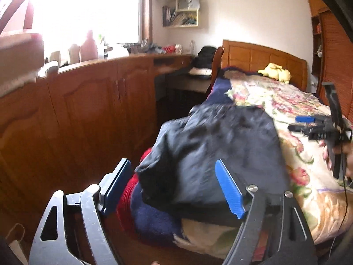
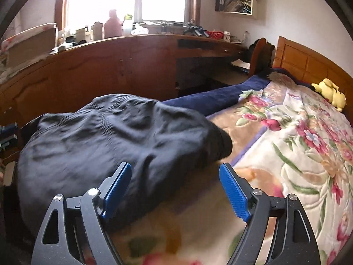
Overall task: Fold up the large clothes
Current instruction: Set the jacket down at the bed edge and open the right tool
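Observation:
A large dark navy garment [image 1: 216, 145] lies bunched on the near left corner of the bed, draping over the bed's edge. The right wrist view shows the same garment [image 2: 106, 141] as a wrinkled mound with a rolled end toward the flowered blanket. My left gripper [image 1: 173, 187] is open, its blue pads apart just in front of the cloth, holding nothing. My right gripper [image 2: 175, 190] is open too, hovering over the garment's near edge and the blanket. The right gripper [image 1: 308, 124] also appears at the right of the left wrist view, held by a hand.
A flowered blanket [image 2: 297, 150] covers the bed, with a yellow plush toy [image 2: 331, 93] near the wooden headboard [image 1: 262, 58]. A long wooden cabinet [image 1: 88, 101] with cluttered top runs along the left. A red and blue blanket [image 1: 143, 216] hangs at the bed's corner.

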The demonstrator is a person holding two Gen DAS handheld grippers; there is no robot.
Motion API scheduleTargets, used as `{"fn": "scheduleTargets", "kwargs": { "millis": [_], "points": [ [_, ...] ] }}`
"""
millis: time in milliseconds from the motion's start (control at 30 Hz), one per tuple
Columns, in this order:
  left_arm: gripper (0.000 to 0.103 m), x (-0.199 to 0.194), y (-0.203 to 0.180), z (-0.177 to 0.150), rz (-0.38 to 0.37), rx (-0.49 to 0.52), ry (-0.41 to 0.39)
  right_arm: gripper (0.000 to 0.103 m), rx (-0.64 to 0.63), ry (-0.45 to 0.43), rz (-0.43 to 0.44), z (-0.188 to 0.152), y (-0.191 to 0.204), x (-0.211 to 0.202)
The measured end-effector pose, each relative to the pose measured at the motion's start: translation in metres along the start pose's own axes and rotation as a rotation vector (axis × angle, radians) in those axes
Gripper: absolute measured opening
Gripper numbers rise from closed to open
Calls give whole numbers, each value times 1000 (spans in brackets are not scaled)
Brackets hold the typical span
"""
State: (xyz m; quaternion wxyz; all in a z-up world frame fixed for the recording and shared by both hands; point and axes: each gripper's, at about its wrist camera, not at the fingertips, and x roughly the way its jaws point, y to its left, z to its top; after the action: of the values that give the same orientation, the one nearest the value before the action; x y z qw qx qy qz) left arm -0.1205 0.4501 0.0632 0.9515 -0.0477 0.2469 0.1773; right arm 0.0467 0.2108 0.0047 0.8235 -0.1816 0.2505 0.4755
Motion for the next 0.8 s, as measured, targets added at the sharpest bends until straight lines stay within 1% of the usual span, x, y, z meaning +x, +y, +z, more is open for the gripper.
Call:
{"fn": "scheduleTargets", "kwargs": {
  "millis": [133,200,300,400,467,600,667,733,800],
  "points": [
    [80,-15,-28,13,-15,39,-32,87,-16,-12,-4,-13,-5,-17],
    [81,-21,-43,16,-34,51,-51,87,-5,-17,-4,-20,-9,-30],
    [82,-27,-66,16,-82,57,-69,87,23,-31,-18,-30,-20,-50],
    [82,-28,-93,16,-72,55,-89,88,42,-36,-31,-46,-32,-72],
    [82,-26,-111,14,-106,62,-87,90,50,-37,-47,-59,-40,-85],
    [82,-23,-145,10,-147,70,-77,91,70,-56,-93,-87,-56,-116],
    [82,-20,-165,7,-186,65,-57,91,102,-68,-109,-100,-65,-131],
    [82,-16,-187,3,-204,76,-33,91,132,-65,-131,-113,-73,-144],
    [82,-13,-206,0,-224,91,-26,91,147,-66,-166,-125,-78,-157]
  ]
}}
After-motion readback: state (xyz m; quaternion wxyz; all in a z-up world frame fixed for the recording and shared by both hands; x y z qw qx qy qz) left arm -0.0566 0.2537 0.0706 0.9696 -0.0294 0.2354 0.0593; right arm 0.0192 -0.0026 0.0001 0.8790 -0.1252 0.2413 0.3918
